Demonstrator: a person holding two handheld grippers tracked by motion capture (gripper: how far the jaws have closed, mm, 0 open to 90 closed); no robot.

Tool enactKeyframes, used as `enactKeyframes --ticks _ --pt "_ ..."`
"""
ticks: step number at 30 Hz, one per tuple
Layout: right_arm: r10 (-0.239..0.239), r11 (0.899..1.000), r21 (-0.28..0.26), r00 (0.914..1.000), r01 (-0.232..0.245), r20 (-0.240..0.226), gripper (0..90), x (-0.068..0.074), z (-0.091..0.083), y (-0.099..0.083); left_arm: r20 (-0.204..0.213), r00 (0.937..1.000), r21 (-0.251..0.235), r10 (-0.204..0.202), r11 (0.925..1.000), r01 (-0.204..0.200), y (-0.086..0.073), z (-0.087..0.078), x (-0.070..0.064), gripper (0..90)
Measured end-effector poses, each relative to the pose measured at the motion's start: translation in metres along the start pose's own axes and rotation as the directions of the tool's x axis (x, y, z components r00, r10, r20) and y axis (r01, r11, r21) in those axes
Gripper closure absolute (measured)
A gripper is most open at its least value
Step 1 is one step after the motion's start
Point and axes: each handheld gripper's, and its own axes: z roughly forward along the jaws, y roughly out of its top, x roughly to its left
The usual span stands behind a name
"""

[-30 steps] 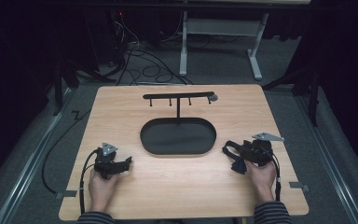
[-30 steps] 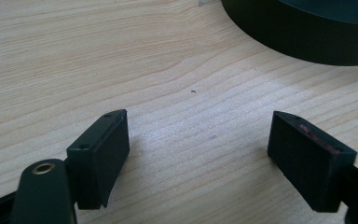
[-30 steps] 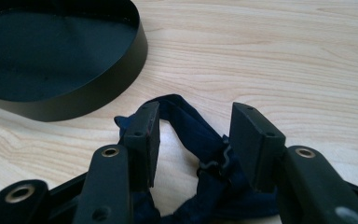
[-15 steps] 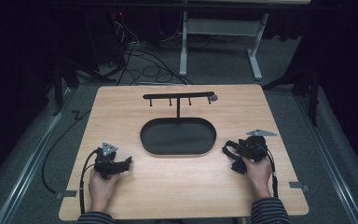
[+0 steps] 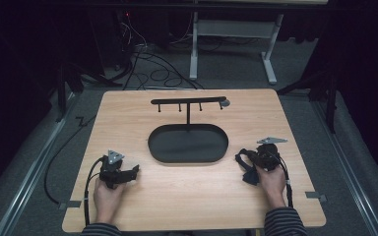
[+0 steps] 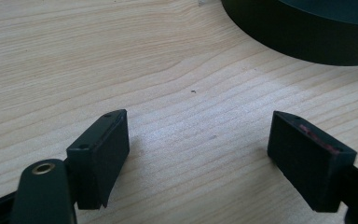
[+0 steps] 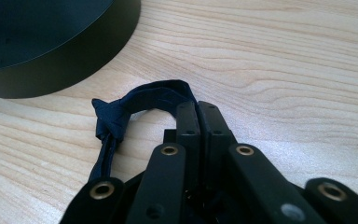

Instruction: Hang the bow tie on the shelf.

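The right tool (image 7: 196, 109) has its jaws pressed together on a dark blue strap (image 7: 135, 100), which loops out to a knot and trails back along the wooden surface (image 5: 197, 196), just beside the black tray (image 5: 188, 143). The left tool (image 6: 198, 144) rests low over bare wood with its jaws spread wide and nothing between them, near the tray's other end. A black rack (image 5: 188, 102) stands behind the tray.

The gripper (image 7: 198, 109) has its jaws pressed together on a dark blue strap (image 7: 142, 100). The strap loops toward nine o'clock, knotted, over the table (image 7: 284, 60). A black tray (image 7: 70, 51) sits at eleven o'clock.
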Motion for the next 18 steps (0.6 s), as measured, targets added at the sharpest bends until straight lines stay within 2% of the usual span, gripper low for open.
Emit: enactKeyframes --ticks 3,6,16,18 --pt "-0.005 1.000 -0.004 1.0000 0.005 0.004 90.0 0.000 0.000 0.000 0.000 1.0000 0.000 0.000 1.0000 0.000 0.000 0.000 0.000 21.0" --pt "-0.002 1.000 -0.030 1.0000 0.002 -0.002 90.0 0.001 -0.005 0.001 0.000 1.0000 0.000 0.000 1.0000 0.000 0.000 0.000 0.000 21.0" --pt "-0.015 0.995 -0.097 0.9999 0.015 0.000 90.0 0.002 -0.032 0.009 0.001 1.0000 0.000 0.000 1.0000 0.000 0.000 0.000 0.000 21.0" --pt "-0.030 0.993 -0.110 0.9995 0.031 0.007 90.0 0.005 -0.039 0.012 0.004 1.0000 0.000 0.000 1.0000 0.000 0.000 0.000 0.000 21.0"
